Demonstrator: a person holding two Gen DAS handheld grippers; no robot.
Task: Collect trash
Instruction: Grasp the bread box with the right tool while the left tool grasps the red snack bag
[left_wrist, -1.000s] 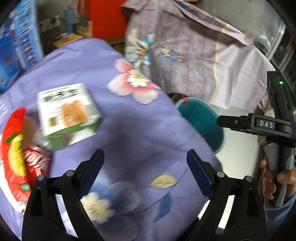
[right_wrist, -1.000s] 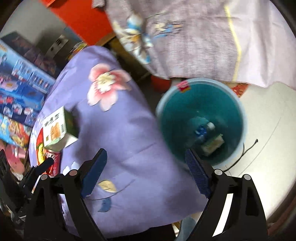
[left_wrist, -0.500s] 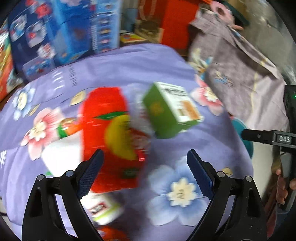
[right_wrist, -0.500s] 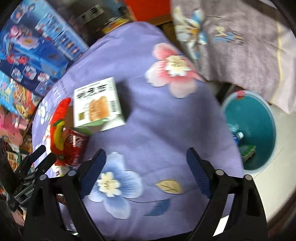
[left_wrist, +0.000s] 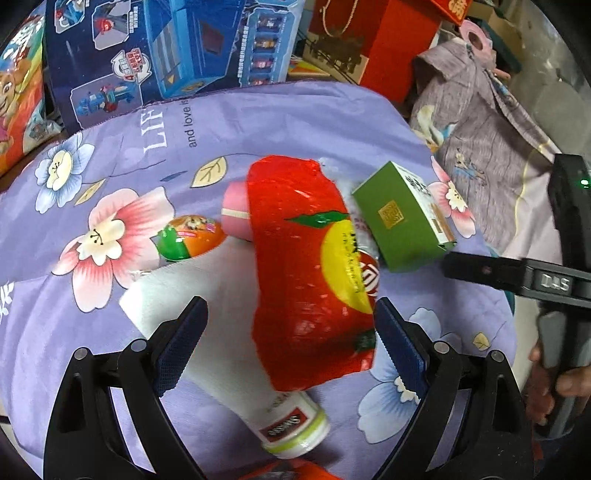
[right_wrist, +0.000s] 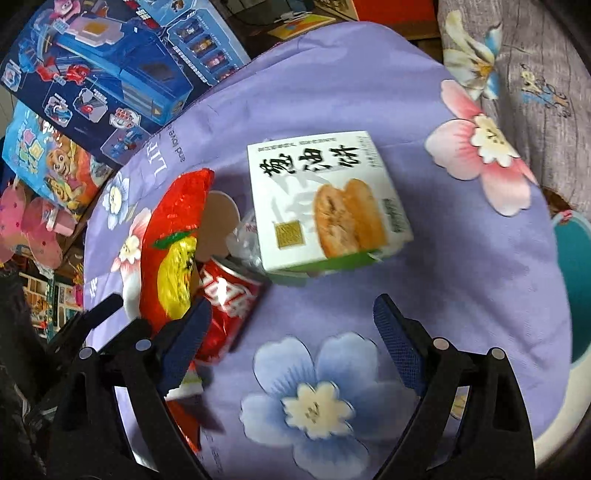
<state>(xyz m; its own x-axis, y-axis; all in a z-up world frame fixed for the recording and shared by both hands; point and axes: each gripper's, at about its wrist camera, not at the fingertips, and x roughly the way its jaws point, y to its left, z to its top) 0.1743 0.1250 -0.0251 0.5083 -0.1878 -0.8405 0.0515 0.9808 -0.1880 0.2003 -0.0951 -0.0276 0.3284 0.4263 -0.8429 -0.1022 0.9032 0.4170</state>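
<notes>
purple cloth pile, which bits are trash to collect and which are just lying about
Trash to collect: red snack bag, green pastry box, red soda can, white bottle; teal bin receives it.

Lying about: blue toy boxes, floral cloth.

Crumpled red wrapper (left_wrist: 310, 273) over red can (right_wrist: 225, 306), green-and-white box (right_wrist: 325, 203) beside, on purple cloth (right_wrist: 461, 280).

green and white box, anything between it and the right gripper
Nothing visible does. The right gripper hangs open, with only bare purple cloth between its fingers and the green and white box. The red can lies off beside its left finger.
</notes>
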